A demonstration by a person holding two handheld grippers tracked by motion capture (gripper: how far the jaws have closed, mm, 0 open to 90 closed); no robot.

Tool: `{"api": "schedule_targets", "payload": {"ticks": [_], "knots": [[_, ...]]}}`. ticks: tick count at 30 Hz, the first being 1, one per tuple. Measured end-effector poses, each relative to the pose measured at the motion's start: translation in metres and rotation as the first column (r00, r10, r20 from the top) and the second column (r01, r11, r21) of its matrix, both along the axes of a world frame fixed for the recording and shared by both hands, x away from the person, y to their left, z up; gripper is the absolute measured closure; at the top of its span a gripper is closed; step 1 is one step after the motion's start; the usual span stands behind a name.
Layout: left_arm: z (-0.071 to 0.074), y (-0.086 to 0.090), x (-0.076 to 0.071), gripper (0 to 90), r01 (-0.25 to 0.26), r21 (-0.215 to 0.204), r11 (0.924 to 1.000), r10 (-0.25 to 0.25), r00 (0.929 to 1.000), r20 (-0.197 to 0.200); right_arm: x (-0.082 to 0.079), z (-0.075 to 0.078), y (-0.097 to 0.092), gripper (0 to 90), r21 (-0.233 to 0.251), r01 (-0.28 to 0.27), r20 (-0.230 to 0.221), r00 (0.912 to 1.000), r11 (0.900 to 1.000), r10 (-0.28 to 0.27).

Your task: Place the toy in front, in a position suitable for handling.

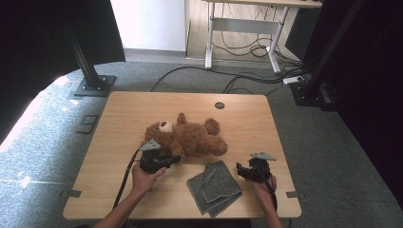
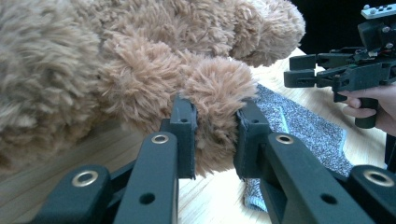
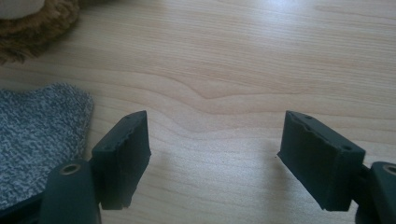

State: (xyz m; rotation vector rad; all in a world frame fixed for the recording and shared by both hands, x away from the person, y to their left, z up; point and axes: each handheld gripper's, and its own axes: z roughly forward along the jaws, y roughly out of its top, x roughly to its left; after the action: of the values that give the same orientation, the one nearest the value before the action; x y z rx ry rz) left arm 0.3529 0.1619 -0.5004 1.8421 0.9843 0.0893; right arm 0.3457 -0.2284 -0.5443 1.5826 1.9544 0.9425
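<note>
The left gripper (image 2: 215, 135) is clamping the teddy bear's (image 1: 190, 137) paw. The right gripper (image 3: 212, 154) is hovering wide open right of the bear.

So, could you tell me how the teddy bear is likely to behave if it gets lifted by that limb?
The teddy bear looks soft and plush, so it would probably sag and dangle. The left gripper pinches one furry limb, which dents between the pads, so it likely squashes rather than slips. It seems light for its size.

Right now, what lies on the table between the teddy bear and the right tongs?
In the high view, a folded grey cloth lies between the teddy bear and the right tongs, nearer the person's edge of the wooden table.
</note>
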Motion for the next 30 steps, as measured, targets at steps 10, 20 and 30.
{"api": "schedule_targets", "payload": {"ticks": [10,20,30], "knots": [[-0.001,0.001,-0.005,72.4,0.004,0.008,1.0,-0.004,1.0,0.001,0.0,0.0,0.0,23.9,-0.001,-0.003,-0.002,1.0,1.0,0.003],[0.001,0.002,-0.004,48.0,-0.021,0.039,0.999,0.02,0.9993,0.031,0.002,-0.001,0.003,23.6,0.002,-0.019,0.001,0.9998,0.9998,0.019],[0.008,0.013,-0.018,33.5,-0.052,0.079,0.9955,0.046,0.9958,0.079,-0.001,0.005,0.005,23.6,0.026,-0.057,0.044,0.9975,0.9981,0.055]]}}
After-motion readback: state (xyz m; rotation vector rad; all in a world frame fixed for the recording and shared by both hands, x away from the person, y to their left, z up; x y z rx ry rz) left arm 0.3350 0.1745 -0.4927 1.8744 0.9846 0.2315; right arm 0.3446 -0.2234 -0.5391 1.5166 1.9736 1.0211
